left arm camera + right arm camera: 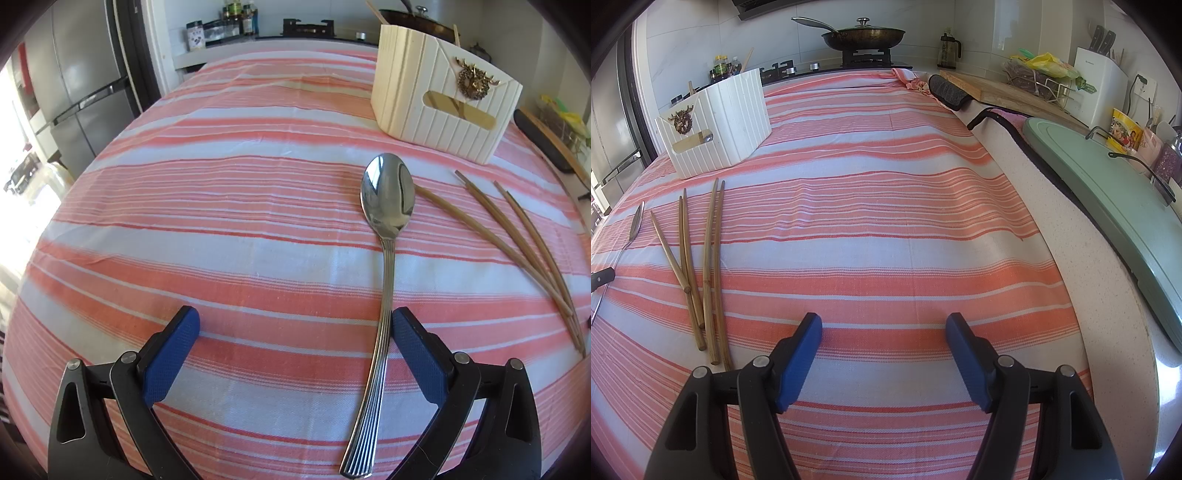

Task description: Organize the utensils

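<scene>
A steel spoon (384,236) lies on the striped cloth, bowl away from me. Its handle runs between the blue pads of my left gripper (295,325), right beside the right pad; the jaws stand wide apart and open. Several wooden chopsticks (517,243) lie fanned to the right of the spoon. The white ribbed utensil holder (436,99) stands beyond them with utensils inside. In the right wrist view my right gripper (884,326) hovers open over bare cloth, with the chopsticks (698,266), the spoon (635,223) and the holder (720,125) to its left.
The red and white striped cloth (886,221) covers the counter. A green board (1108,199) and a wooden cutting board (1004,92) line the right side. A pan (864,35) sits on the stove at the back. A grey fridge (74,85) stands at the left.
</scene>
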`<state>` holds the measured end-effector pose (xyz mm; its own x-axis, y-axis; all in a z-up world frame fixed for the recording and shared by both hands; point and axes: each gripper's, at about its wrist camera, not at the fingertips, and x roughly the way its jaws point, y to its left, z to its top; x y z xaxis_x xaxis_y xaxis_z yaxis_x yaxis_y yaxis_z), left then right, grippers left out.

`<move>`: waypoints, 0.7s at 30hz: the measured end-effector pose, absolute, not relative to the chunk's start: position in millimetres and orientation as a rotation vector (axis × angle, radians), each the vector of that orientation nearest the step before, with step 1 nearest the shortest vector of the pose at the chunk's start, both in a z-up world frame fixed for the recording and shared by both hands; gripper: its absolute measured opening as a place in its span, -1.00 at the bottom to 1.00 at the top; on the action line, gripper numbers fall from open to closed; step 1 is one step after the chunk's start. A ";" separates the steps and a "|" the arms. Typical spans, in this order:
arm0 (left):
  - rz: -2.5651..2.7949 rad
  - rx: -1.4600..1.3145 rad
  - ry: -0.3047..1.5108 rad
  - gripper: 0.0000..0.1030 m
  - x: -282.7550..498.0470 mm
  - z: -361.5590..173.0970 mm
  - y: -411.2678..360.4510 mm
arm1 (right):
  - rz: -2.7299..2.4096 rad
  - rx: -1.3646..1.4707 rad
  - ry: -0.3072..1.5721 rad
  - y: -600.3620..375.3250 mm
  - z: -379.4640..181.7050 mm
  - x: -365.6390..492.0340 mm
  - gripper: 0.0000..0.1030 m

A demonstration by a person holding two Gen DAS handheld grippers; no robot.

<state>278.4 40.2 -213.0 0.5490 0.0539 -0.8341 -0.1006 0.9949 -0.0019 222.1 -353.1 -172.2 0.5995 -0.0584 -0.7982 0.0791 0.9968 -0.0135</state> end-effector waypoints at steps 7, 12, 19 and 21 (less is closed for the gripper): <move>0.058 -0.023 1.006 0.99 276.9 -211.7 42.0 | -0.033 0.064 0.918 -357.0 -167.5 218.6 0.38; 0.020 0.001 1.027 0.99 278.5 -211.2 51.4 | 0.098 0.117 0.968 -350.7 -149.3 224.7 0.37; -0.052 0.065 1.072 0.99 288.3 -209.1 46.5 | 0.312 0.038 1.042 -293.3 -133.7 274.0 -0.27; -0.095 0.109 1.088 0.99 292.2 -207.7 37.9 | 0.367 -0.002 1.082 -273.9 -140.6 291.8 -0.38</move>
